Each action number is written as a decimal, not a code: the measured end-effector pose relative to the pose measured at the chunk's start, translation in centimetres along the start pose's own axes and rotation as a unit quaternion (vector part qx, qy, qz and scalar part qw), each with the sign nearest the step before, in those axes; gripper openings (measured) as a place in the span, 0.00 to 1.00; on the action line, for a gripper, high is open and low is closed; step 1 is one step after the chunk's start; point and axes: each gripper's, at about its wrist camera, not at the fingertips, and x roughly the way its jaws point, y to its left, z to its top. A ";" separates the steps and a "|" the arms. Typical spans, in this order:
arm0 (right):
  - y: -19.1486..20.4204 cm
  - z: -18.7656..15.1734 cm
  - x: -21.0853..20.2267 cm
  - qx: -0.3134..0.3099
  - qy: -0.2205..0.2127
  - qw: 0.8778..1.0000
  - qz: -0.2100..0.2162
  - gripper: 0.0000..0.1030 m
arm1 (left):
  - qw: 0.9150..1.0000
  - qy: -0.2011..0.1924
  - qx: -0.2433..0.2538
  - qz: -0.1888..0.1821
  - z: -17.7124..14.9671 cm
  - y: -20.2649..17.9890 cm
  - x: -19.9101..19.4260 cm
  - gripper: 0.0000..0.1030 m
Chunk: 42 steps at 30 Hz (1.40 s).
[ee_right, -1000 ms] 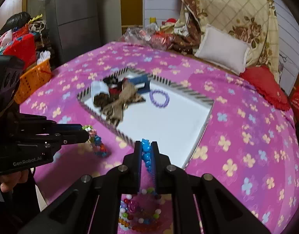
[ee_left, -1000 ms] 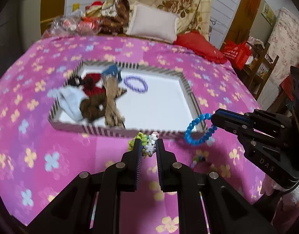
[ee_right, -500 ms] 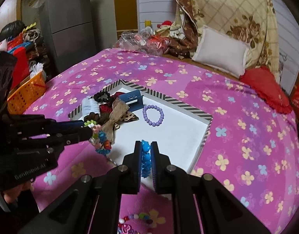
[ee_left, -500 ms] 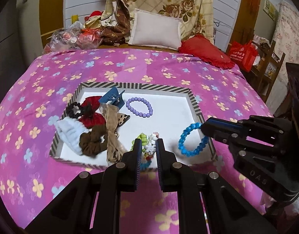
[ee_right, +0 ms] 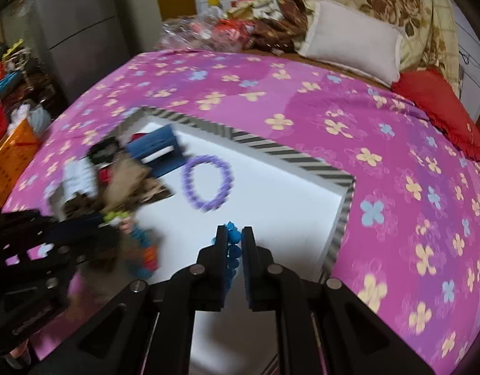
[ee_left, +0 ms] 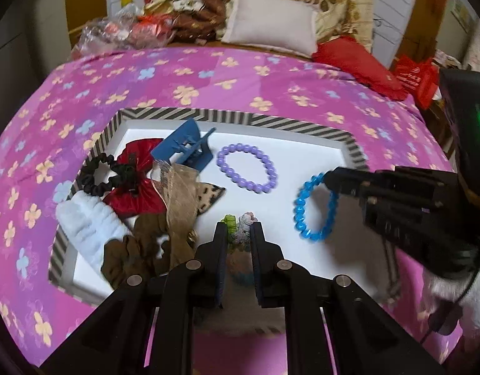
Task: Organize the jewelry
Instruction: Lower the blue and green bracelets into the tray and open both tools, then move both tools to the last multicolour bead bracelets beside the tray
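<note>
White pillow [ee_left: 271, 15], red cushion [ee_left: 358, 62], orange basket [ee_right: 11, 159]

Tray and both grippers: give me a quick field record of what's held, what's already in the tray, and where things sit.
surface: pink flowered bedspread
tray: striped rim, white floor
left gripper: shut on multicolored bead bracelet, above the tray's near part
right gripper: shut on blue bead bracelet, hanging above the tray's right part
tray middle: purple bead bracelet, lying flat
tray left: blue hair claw, red bow, black scrunchie, white scrunchie, brown scrunchie, tan bow, piled together
</note>
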 end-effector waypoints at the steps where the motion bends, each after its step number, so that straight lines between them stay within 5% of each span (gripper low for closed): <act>1: -0.4 0.5 0.7 0.003 0.003 1.000 -0.004 0.08 | 1.000 0.002 -0.003 0.002 0.3 0.3 0.4 0.15; 13: -2.3 4.4 5.0 0.045 -0.007 0.999 -0.019 0.09 | 0.999 0.013 -0.018 0.023 1.3 1.2 2.9 0.15; 16: -2.8 3.9 4.3 0.057 -0.008 0.998 -0.011 0.20 | 1.000 0.011 -0.012 0.021 1.2 1.1 2.6 0.19; 20: -3.0 2.1 2.2 0.061 -0.007 0.998 -0.003 0.31 | 1.000 0.008 -0.012 0.008 0.7 1.0 1.6 0.40; 27: -2.1 -2.3 -3.8 0.057 -0.034 0.998 0.010 0.45 | 1.000 -0.018 0.000 0.025 -0.8 0.6 -1.5 0.42; 42: 2.5 -10.6 -10.6 0.060 -0.054 0.997 0.016 0.55 | 0.998 -0.042 0.017 0.040 -6.8 -1.6 -6.4 0.42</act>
